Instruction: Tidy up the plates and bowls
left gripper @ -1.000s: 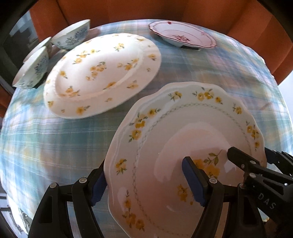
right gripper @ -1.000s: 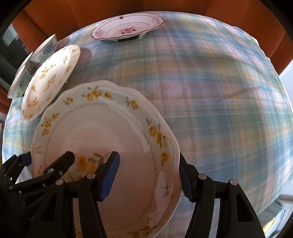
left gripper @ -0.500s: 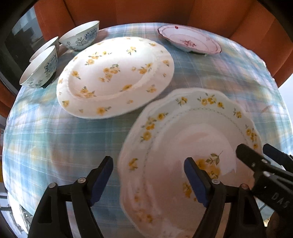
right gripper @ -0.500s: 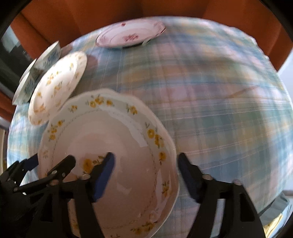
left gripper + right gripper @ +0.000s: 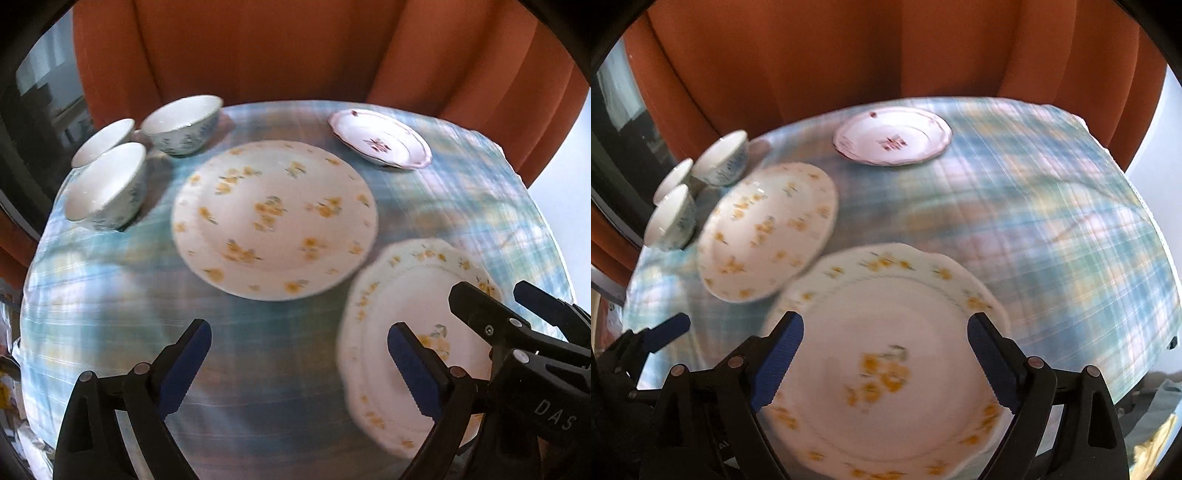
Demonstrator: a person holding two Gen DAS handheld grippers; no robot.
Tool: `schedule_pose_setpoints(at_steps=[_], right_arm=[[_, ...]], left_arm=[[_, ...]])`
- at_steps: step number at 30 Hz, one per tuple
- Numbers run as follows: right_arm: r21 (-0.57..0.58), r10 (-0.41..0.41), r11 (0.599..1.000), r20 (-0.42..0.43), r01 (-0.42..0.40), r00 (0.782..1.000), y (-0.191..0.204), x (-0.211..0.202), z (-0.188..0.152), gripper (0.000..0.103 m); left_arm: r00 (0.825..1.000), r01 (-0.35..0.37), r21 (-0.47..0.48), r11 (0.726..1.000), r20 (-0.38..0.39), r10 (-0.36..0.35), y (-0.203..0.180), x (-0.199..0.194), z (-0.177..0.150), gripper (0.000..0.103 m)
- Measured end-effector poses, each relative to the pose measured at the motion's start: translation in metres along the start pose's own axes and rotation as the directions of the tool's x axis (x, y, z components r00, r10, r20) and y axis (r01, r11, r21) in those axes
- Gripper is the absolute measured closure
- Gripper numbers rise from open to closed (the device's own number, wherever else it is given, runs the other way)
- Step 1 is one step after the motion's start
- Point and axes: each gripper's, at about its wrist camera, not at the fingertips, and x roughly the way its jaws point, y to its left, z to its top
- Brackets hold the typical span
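A scalloped plate with yellow flowers (image 5: 413, 295) (image 5: 897, 332) lies on the plaid tablecloth at the near right. My left gripper (image 5: 299, 354) is open, raised and to the left of it, holding nothing. My right gripper (image 5: 886, 350) is open above the plate, apart from its rim. A round yellow-flowered plate (image 5: 273, 218) (image 5: 768, 232) lies in the middle. A pink-patterned plate (image 5: 380, 138) (image 5: 894, 138) lies at the far side. Three blue-patterned bowls (image 5: 107, 184) (image 5: 674, 218) stand at the far left.
The round table (image 5: 110, 314) is covered by a blue plaid cloth and drops off at its edges. Orange curtains (image 5: 277, 48) hang behind it. The right gripper's body (image 5: 517, 332) shows at the lower right of the left wrist view.
Both grippers have let go of the scalloped plate and pulled back and up. The plate now lies on the cloth. The left gripper has shifted left, off the plate's rim.
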Motion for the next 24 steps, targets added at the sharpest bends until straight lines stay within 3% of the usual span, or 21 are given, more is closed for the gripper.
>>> schedule_pose_setpoints(at_steps=[4,9,14,20,24], right_arm=[[0.022,-0.007,1.000,0.022,0.007,1.000,0.025,-0.002,0.004,0.011],[0.027,-0.029,0.999,0.038,0.028,0.999,0.049,0.000,0.011,0.011],[0.004,0.001,1.000,0.058,-0.001,0.998,0.062,0.007,0.027,0.011],[-0.048,0.003,0.999,0.111,0.002,0.994,0.068,0.028,0.053,0.011],[-0.089,0.035,0.996,0.068,-0.029,0.997,0.071,0.059,0.077,0.011]], left_arm=[[1.000,0.024,-0.012,1.000,-0.014,-0.024,0.021,0.001,0.009,0.006],[1.000,-0.002,0.002,1.000,0.009,0.002,0.042,0.003,0.021,0.006],[1.000,-0.018,-0.029,0.999,0.013,0.018,0.052,0.009,0.035,0.009],[0.998,-0.061,-0.102,0.993,0.013,0.063,0.062,0.031,0.059,0.009],[0.994,-0.106,-0.149,0.983,-0.003,0.107,0.068,0.052,0.072,0.009]])
